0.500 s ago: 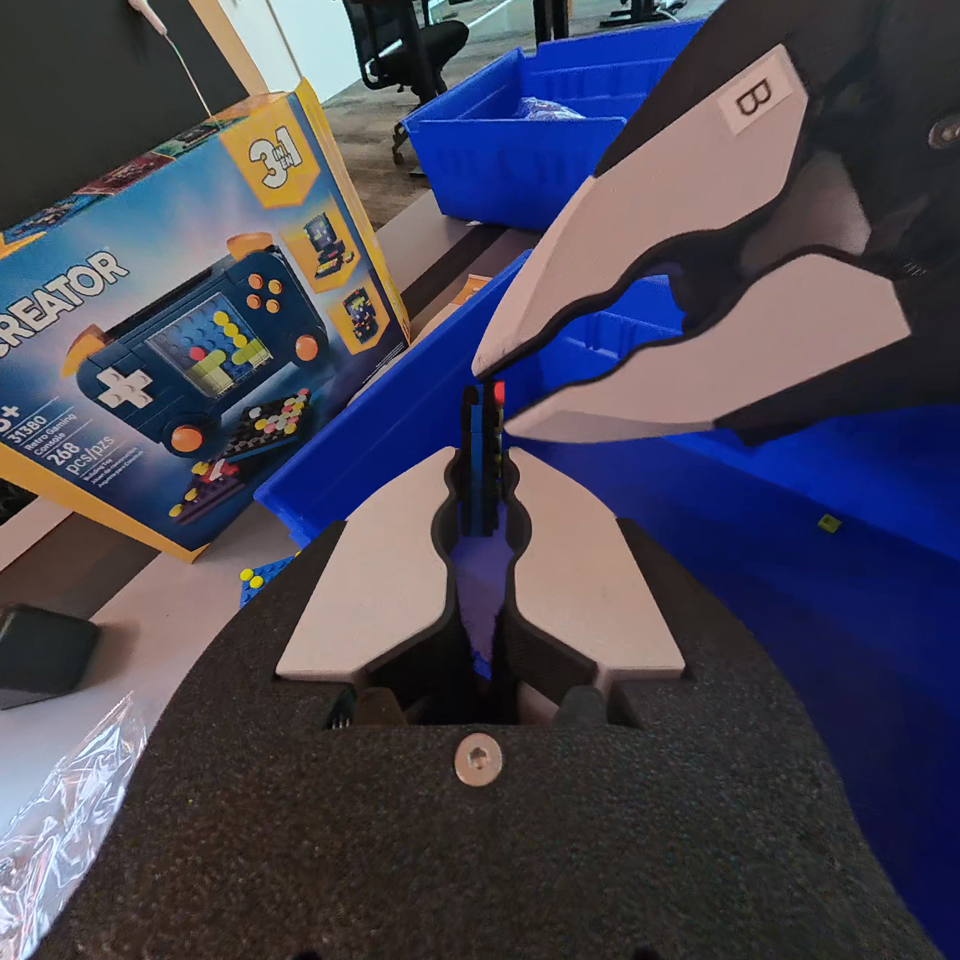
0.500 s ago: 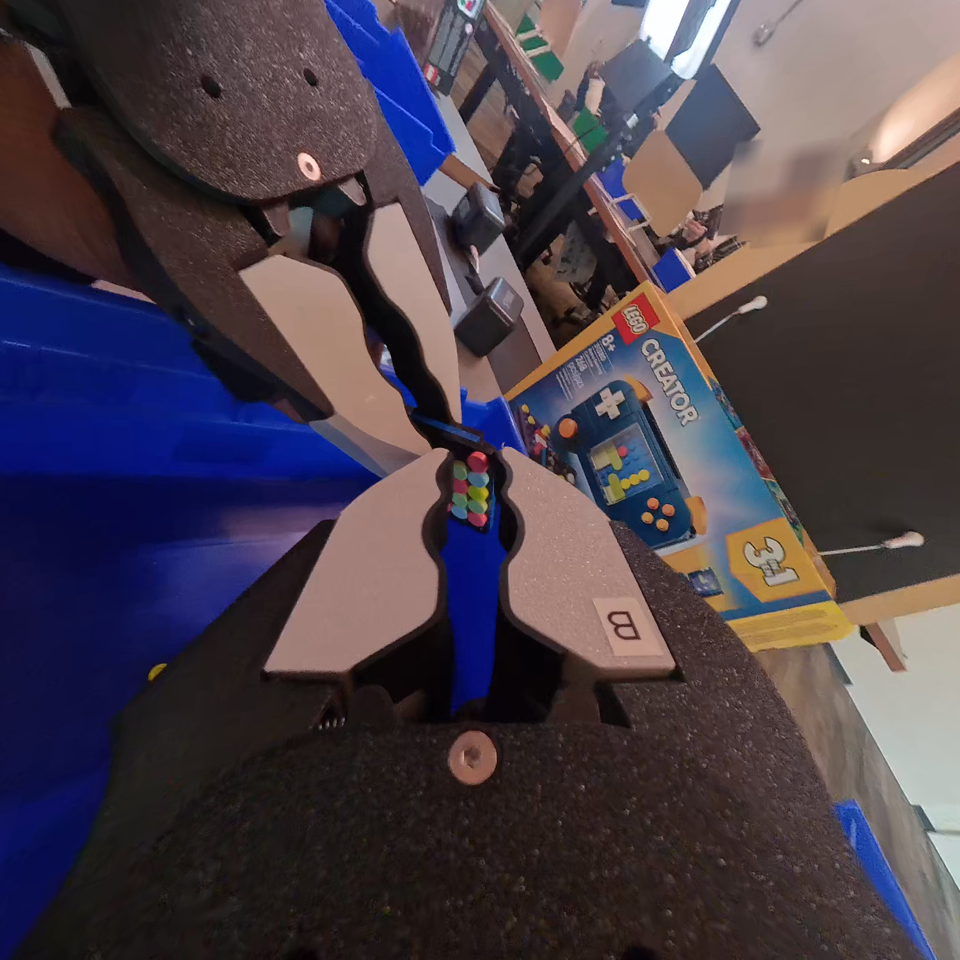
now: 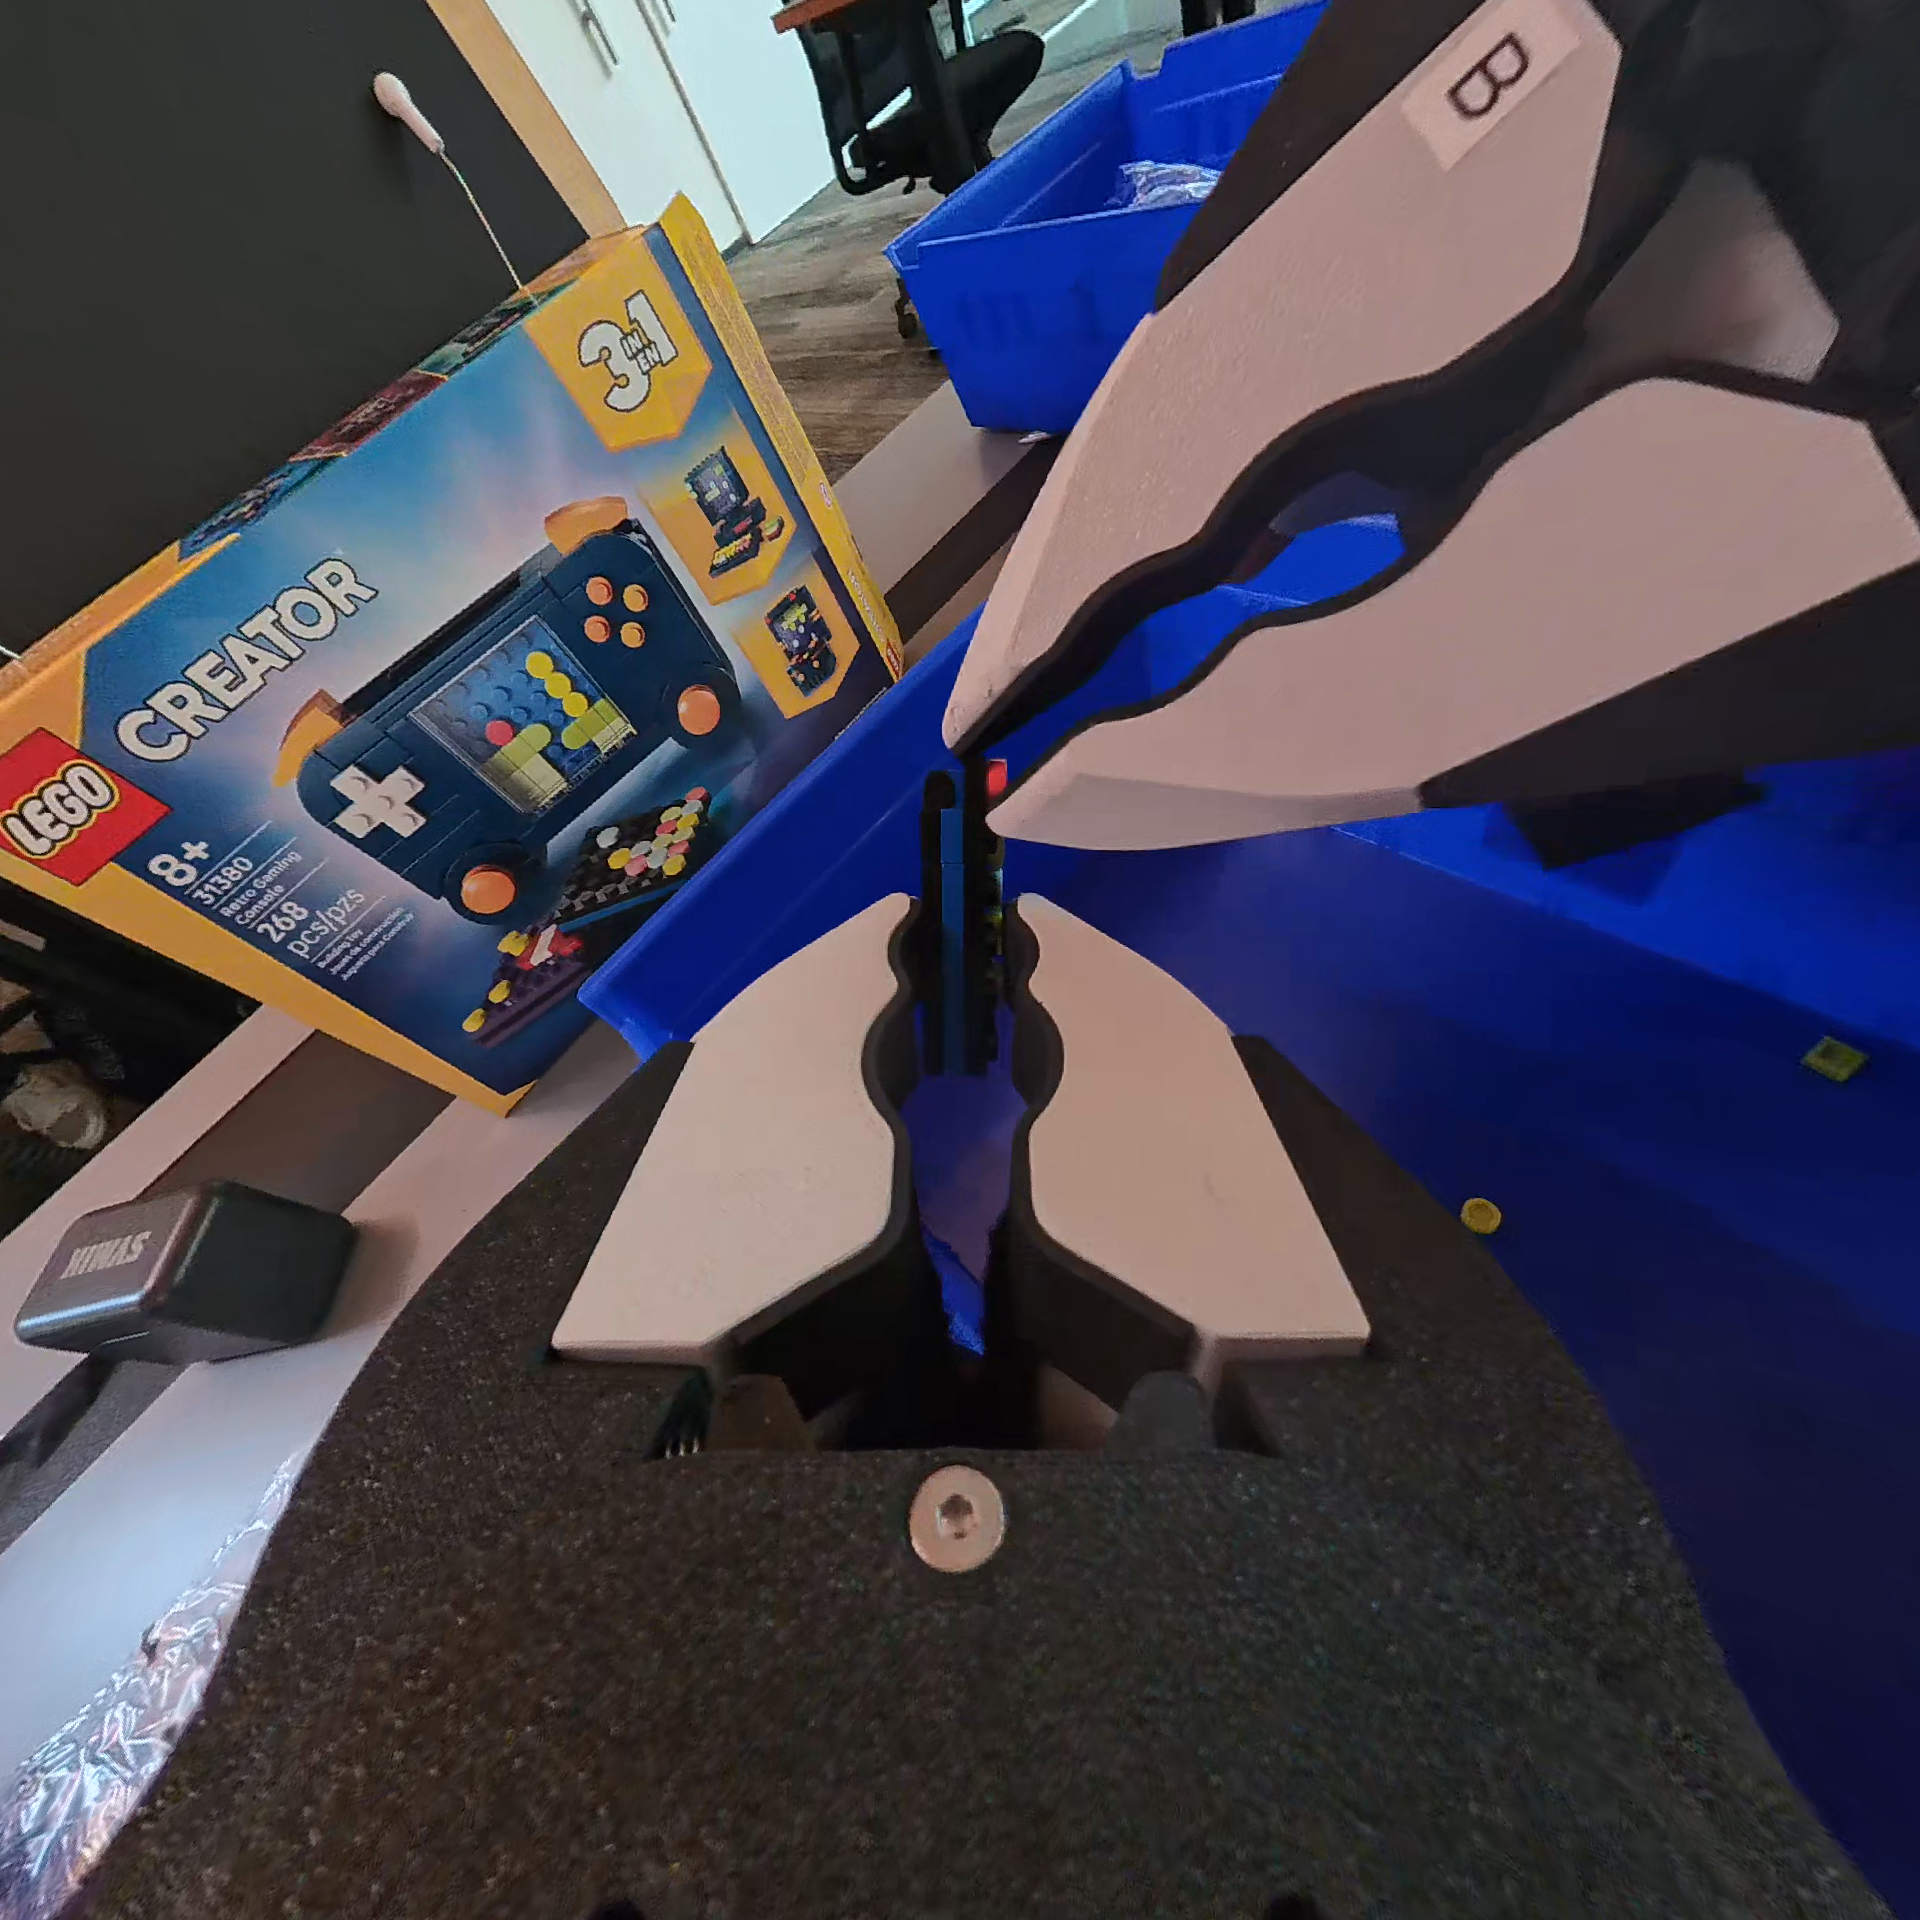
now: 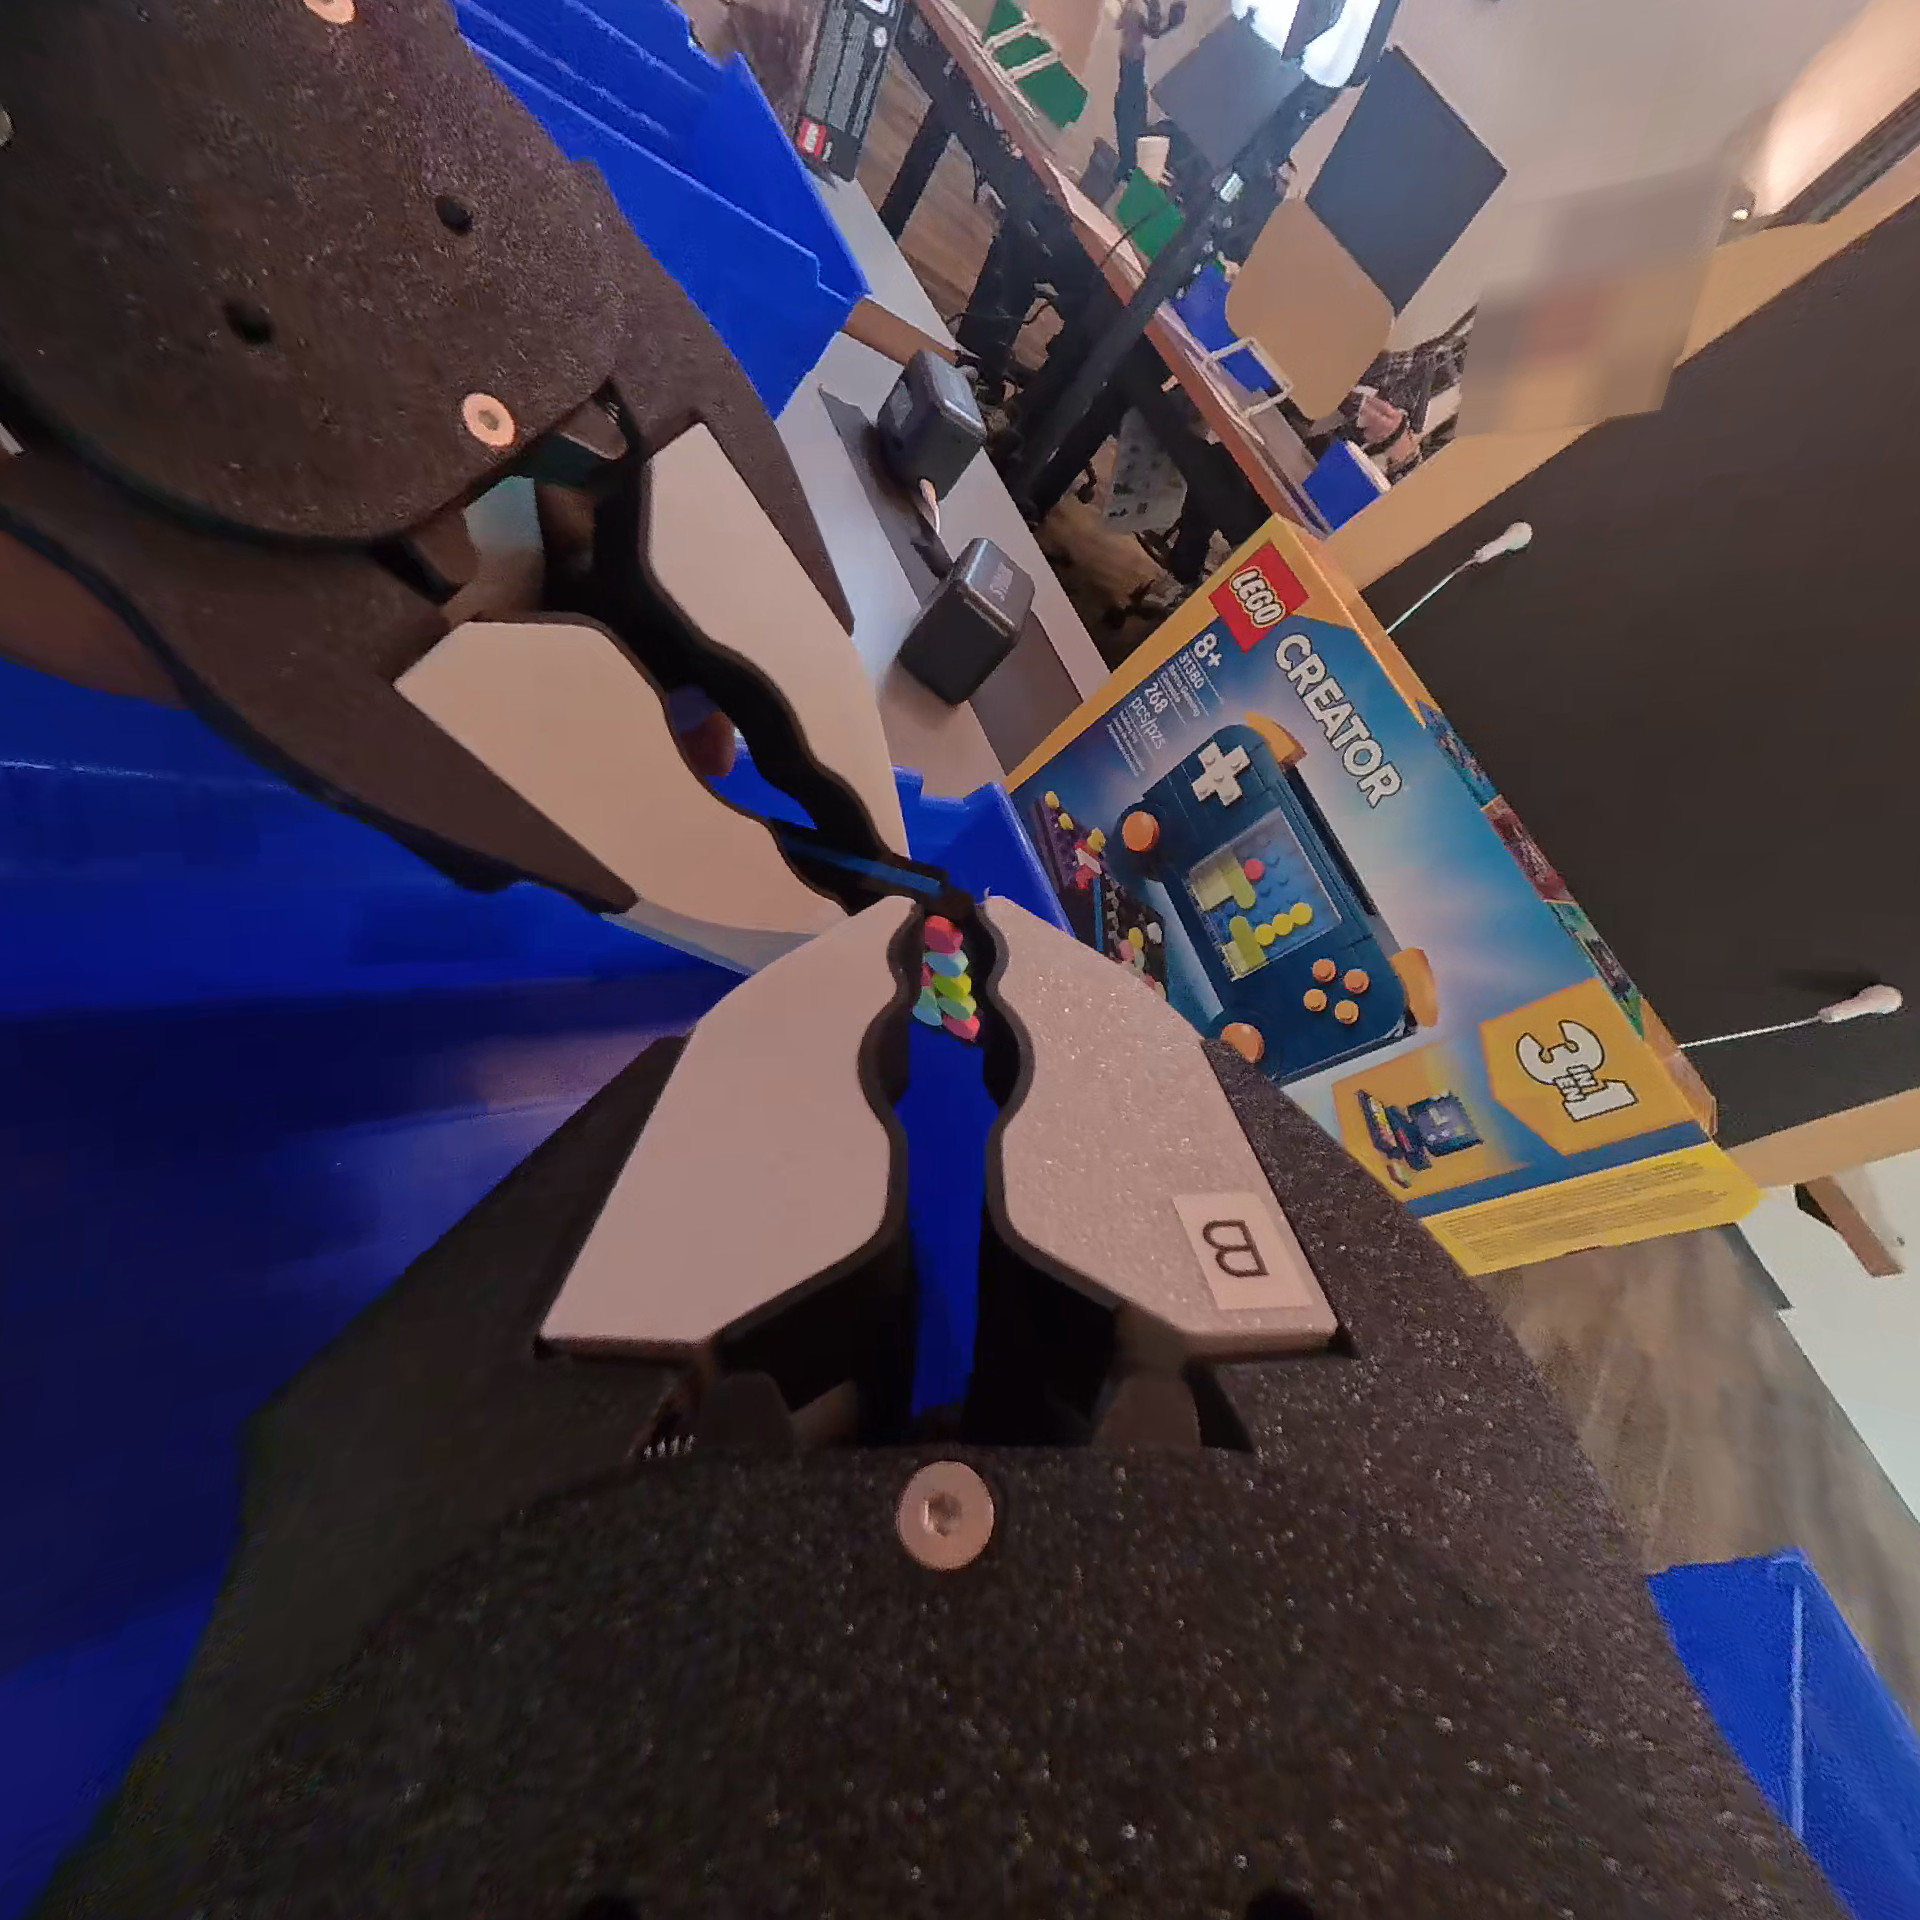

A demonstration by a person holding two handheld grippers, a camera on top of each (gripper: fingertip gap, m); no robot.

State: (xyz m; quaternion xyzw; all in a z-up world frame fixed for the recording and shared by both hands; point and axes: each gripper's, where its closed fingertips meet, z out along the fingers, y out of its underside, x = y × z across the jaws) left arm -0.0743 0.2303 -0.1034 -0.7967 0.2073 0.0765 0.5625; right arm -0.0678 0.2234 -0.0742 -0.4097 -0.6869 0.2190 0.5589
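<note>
Most of the small brick plate [image 3: 961, 935] sits hidden between the fingers [image 3: 769, 1122] — only its thin edge shows. The crinkled plastic bag [image 3: 94, 1756] is cut off at the corner; two tiny yellow bits [image 3: 1480, 1215] are too small to identify.

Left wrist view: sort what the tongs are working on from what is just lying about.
In hand: studded brick plate, pinched by left tongs and right tongs.

Lying about: toy box; black case; crinkled plastic wrap; loose yellow stud in the blue bin; farther blue bin.
</note>
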